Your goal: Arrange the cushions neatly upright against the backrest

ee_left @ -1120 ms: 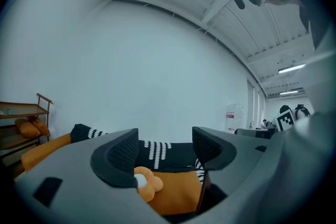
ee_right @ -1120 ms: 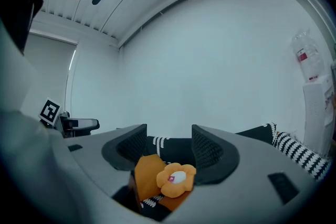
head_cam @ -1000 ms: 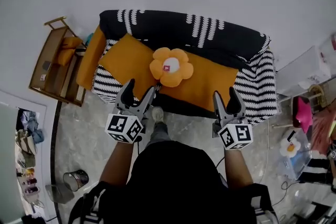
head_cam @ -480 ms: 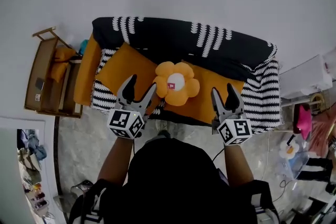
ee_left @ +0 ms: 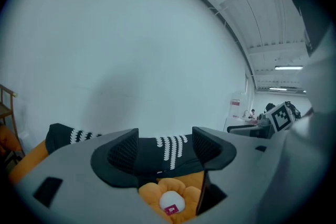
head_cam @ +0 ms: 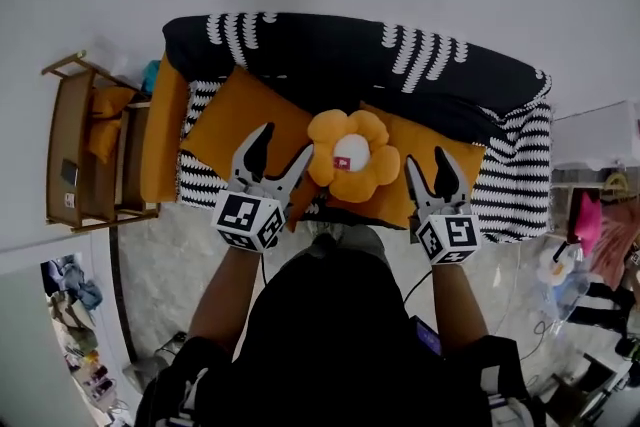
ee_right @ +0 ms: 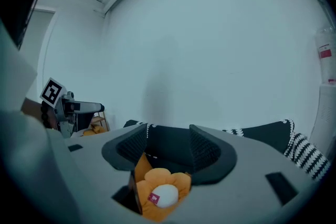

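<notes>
I hold both tools over the near edge of the sofa, ahead of my body, because I judge that nothing has been gripped yet and I am choosing which cushion to take first. My left gripper [head_cam: 283, 143] hangs over the near corner of the left flat square orange fabric cushion [head_cam: 225, 120]. Its jaws stand moderately apart, with nothing between the ribbed pads [ee_left: 123, 153]; beyond them I see only the sofa. My right gripper [head_cam: 428, 163] hangs over the right flat square orange fabric cushion [head_cam: 412, 137], and its jaws are likewise parted and empty.

The cushions lie on the black-and-white striped seat [head_cam: 520, 180], not upright. Both square ones are turned corner-on, short of the black backrest with white stitch-like rows [head_cam: 340, 60] on the far side. The plush orange flower-shaped cushion with a white centre [head_cam: 352, 155] lies face-up where the two squares meet, between my grippers. Since it seems to rest on their inner edges, I judge it should be lifted away before either square can be stood up.

By my count there are two square cushions, one flower cushion and two empty grippers. There is also one wooden rack [head_cam: 65, 150] left of the sofa. An orange slab [head_cam: 163, 130] stands at the sofa's left end; I cannot tell whether it is a third cushion or the armrest.
</notes>
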Action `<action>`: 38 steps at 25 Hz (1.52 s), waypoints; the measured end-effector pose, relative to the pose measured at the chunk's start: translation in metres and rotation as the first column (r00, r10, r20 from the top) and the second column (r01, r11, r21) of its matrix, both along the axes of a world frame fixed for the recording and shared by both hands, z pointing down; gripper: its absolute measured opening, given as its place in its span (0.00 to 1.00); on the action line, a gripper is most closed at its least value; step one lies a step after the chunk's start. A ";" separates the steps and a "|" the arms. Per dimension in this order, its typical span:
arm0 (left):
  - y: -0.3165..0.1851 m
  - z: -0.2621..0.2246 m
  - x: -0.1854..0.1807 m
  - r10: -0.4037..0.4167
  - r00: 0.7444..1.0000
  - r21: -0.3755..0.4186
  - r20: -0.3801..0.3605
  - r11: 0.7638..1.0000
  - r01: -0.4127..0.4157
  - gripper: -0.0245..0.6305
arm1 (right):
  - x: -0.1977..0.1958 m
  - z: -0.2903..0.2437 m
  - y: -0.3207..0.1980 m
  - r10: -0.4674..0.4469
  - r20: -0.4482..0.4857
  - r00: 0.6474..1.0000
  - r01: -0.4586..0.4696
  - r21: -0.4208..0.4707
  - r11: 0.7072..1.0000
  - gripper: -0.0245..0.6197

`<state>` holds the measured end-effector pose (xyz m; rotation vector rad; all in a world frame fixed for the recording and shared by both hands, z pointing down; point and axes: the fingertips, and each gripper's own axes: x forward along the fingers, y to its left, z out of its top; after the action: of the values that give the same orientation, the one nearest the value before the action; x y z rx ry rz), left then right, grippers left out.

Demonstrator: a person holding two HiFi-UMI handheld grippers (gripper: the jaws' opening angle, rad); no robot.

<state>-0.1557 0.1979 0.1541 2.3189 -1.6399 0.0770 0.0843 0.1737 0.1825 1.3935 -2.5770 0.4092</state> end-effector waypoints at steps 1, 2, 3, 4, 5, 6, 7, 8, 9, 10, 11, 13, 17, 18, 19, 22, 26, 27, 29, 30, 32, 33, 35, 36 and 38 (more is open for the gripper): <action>-0.002 0.008 -0.002 -0.001 1.000 -0.021 -0.008 1.000 0.001 0.55 | -0.003 0.008 -0.004 -0.009 -0.014 1.000 0.009 -0.013 1.000 0.45; -0.004 0.017 -0.003 -0.003 1.000 -0.042 -0.015 0.999 0.002 0.55 | -0.005 0.016 -0.007 -0.020 -0.028 0.999 0.019 -0.028 0.999 0.45; -0.007 0.026 -0.004 -0.004 1.000 -0.063 -0.019 0.998 0.003 0.55 | -0.006 0.024 -0.010 -0.030 -0.042 0.999 0.028 -0.043 0.999 0.45; -0.010 0.034 -0.004 -0.005 1.000 -0.083 -0.018 0.997 0.004 0.55 | -0.006 0.032 -0.014 -0.038 -0.054 0.998 0.034 -0.059 0.998 0.45; -0.013 0.043 -0.005 -0.006 1.000 -0.102 -0.014 0.995 0.004 0.55 | -0.006 0.039 -0.019 -0.043 -0.063 0.997 0.038 -0.075 0.996 0.45; -0.018 0.051 -0.005 -0.006 1.000 -0.120 -0.008 0.993 0.005 0.55 | -0.005 0.047 -0.024 -0.046 -0.071 0.996 0.040 -0.090 0.995 0.45; -0.022 0.060 -0.006 -0.005 1.000 -0.137 -0.003 0.991 0.005 0.55 | -0.005 0.055 -0.029 -0.049 -0.077 0.996 0.041 -0.105 0.994 0.45; -0.026 0.068 -0.005 -0.004 1.000 -0.154 0.001 0.988 0.004 0.55 | -0.004 0.064 -0.034 -0.053 -0.083 0.995 0.042 -0.120 0.992 0.45; -0.031 0.076 -0.004 -0.002 1.000 -0.170 0.005 0.985 0.003 0.55 | -0.004 0.073 -0.040 -0.057 -0.092 0.994 0.044 -0.137 0.990 0.45; -0.035 0.084 -0.004 0.001 1.000 -0.185 0.008 0.983 0.001 0.55 | -0.003 0.083 -0.046 -0.063 -0.103 0.993 0.047 -0.153 0.987 0.45; -0.041 0.093 -0.003 0.004 1.000 -0.201 0.011 0.980 -0.001 0.55 | -0.003 0.094 -0.053 -0.072 -0.115 0.991 0.052 -0.167 0.985 0.45; -0.052 0.114 -0.002 0.007 1.000 -0.230 0.015 0.973 -0.004 0.55 | -0.004 0.117 -0.066 -0.096 -0.146 0.985 0.066 -0.194 0.979 0.45; -0.070 0.164 -0.001 -0.003 1.000 -0.287 0.011 0.958 0.006 0.55 | -0.010 0.166 -0.084 -0.168 -0.178 0.970 0.121 -0.249 0.961 0.46; -0.074 0.177 -0.001 -0.007 1.000 -0.301 0.011 0.954 0.010 0.55 | -0.012 0.178 -0.086 -0.189 -0.179 0.966 0.138 -0.262 0.955 0.46; -0.078 0.191 0.000 -0.011 1.000 -0.314 0.011 0.949 0.014 0.55 | -0.014 0.189 -0.088 -0.210 -0.182 0.961 0.155 -0.275 0.949 0.46; -0.087 0.234 0.003 -0.021 1.000 -0.366 0.011 0.930 0.023 0.55 | -0.020 0.231 -0.094 -0.267 -0.199 0.943 0.195 -0.320 0.927 0.48; -0.077 0.293 0.012 -0.013 1.000 -0.471 0.004 0.882 0.013 0.55 | -0.026 0.293 -0.091 -0.357 -0.250 0.900 0.242 -0.393 0.887 0.50; -0.073 0.307 0.014 -0.008 1.000 -0.494 0.010 0.870 0.012 0.55 | -0.026 0.310 -0.091 -0.381 -0.262 0.887 0.252 -0.416 0.874 0.51; -0.069 0.335 0.015 0.000 1.000 -0.537 0.026 0.844 0.014 0.56 | -0.026 0.339 -0.091 -0.416 -0.262 0.871 0.261 -0.470 0.843 0.56; -0.067 0.348 0.014 0.005 0.999 -0.556 0.033 0.831 0.014 0.56 | -0.026 0.351 -0.090 -0.429 -0.251 0.868 0.265 -0.497 0.826 0.58; -0.065 0.367 0.014 0.021 0.999 -0.588 0.048 0.809 0.011 0.58 | -0.030 0.366 -0.089 -0.450 -0.227 0.864 0.276 -0.534 0.799 0.60; -0.065 0.374 0.014 0.030 0.998 -0.599 0.055 0.801 0.009 0.58 | -0.032 0.371 -0.088 -0.459 -0.222 0.860 0.282 -0.543 0.791 0.60; -0.066 0.385 0.014 0.045 0.997 -0.614 0.063 0.789 0.003 0.59 | -0.034 0.378 -0.087 -0.470 -0.216 0.856 0.289 -0.553 0.781 0.60; -0.066 0.389 0.015 0.049 0.997 -0.621 0.062 0.784 0.001 0.59 | -0.035 0.381 -0.086 -0.469 -0.210 0.858 0.289 -0.559 0.777 0.61; -0.067 0.399 0.016 0.051 0.998 -0.638 0.047 0.770 -0.009 0.61 | -0.037 0.387 -0.086 -0.462 -0.191 0.866 0.283 -0.575 0.768 0.61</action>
<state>-0.1395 0.1307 0.5529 1.8159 -1.3157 0.6236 0.0471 0.0880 0.5698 0.6555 -2.1539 0.6923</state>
